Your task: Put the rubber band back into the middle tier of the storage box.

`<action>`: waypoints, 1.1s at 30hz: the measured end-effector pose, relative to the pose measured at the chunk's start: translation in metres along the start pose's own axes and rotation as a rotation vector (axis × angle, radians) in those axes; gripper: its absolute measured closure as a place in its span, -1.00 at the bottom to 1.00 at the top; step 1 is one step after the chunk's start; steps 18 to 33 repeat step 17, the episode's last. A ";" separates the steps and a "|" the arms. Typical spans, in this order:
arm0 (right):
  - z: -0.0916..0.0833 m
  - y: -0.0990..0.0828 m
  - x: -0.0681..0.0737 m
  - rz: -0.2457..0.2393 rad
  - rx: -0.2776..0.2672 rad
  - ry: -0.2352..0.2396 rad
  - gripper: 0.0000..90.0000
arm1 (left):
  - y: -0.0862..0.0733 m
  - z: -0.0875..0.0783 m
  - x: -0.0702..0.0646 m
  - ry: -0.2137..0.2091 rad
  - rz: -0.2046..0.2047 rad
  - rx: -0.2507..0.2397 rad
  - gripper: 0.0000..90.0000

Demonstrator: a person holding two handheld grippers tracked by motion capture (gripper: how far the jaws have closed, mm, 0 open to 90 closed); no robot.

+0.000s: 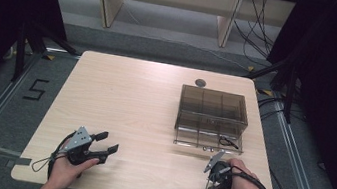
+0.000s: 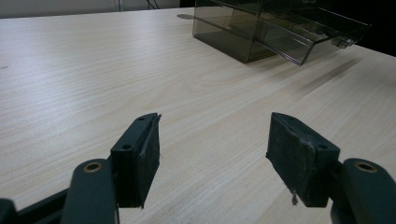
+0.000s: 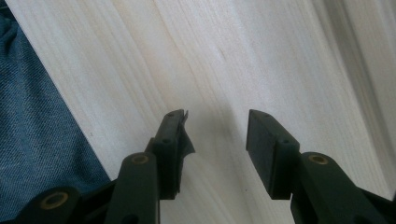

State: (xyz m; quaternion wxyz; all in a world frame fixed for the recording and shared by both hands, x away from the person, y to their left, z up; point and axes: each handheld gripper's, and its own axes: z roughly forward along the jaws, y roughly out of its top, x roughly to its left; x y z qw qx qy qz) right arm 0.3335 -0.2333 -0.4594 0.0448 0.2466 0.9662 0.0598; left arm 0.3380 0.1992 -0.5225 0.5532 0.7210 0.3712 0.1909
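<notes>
A: Start with the box. Where does it sit?

B: The smoky transparent plastic organiser box (image 1: 213, 110), divided into compartments, stands on the pale wood-grain table (image 1: 125, 98) at about two o'clock from the table's middle, near the right edge. Its lowest clear drawer (image 1: 208, 140) is pulled out toward the person. A small dark wiry item (image 1: 228, 143) lies in the drawer's right-hand section; I cannot tell what it is. Two tiny shiny knobs (image 1: 207, 149) show at the drawer front.

A: And in the left gripper view?

B: The same box (image 2: 261, 28) is at one o'clock, well apart from the jaws, with the drawer (image 2: 317, 35) sticking out to the right.

A: The grippers?

B: The left black two-jaw gripper (image 1: 107, 145) is at seven o'clock on the table, held in the left hand (image 1: 67, 168), jaws spread wide with nothing between them (image 2: 212, 154). The right black gripper (image 1: 212, 188) is at five o'clock, just beside the drawer front, held in the right hand (image 1: 241, 184). In its own view its jaws stand apart (image 3: 217, 140) over bare wood, empty.

A: Anything else?

B: A small dark round disc (image 1: 200, 82) lies just behind the box. Blue denim fabric (image 3: 32, 130) shows beyond the table edge in the right gripper view.
</notes>
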 end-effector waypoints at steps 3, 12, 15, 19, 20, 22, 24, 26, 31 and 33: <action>0.001 0.000 -0.001 -0.031 -0.025 -0.005 0.28 | 0.000 0.000 -0.001 0.002 -0.019 0.000 -0.24; 0.002 -0.006 -0.001 0.015 -0.066 -0.019 0.24 | 0.000 0.000 0.000 -0.003 -0.020 0.002 -0.25; 0.004 -0.007 -0.001 -0.001 -0.081 -0.022 0.23 | 0.000 0.000 0.000 -0.006 -0.016 0.003 -0.25; 0.005 -0.007 -0.002 0.001 -0.091 -0.021 0.22 | 0.000 0.000 0.000 -0.005 -0.019 0.002 -0.25; 0.005 -0.007 -0.002 0.001 -0.091 -0.021 0.22 | 0.000 0.000 0.000 -0.005 -0.019 0.002 -0.25; 0.005 -0.007 -0.002 0.001 -0.091 -0.021 0.22 | 0.000 0.000 0.000 -0.005 -0.019 0.002 -0.25; 0.005 -0.007 -0.002 0.001 -0.091 -0.021 0.22 | 0.000 0.000 0.000 -0.005 -0.019 0.002 -0.25; 0.005 -0.007 -0.002 0.001 -0.091 -0.021 0.22 | 0.000 0.000 0.000 -0.005 -0.019 0.002 -0.25; 0.005 -0.007 -0.002 0.001 -0.091 -0.021 0.22 | 0.000 0.000 0.000 -0.005 -0.019 0.002 -0.25; 0.005 -0.007 -0.002 0.001 -0.091 -0.021 0.22 | 0.000 0.000 0.000 -0.005 -0.019 0.002 -0.25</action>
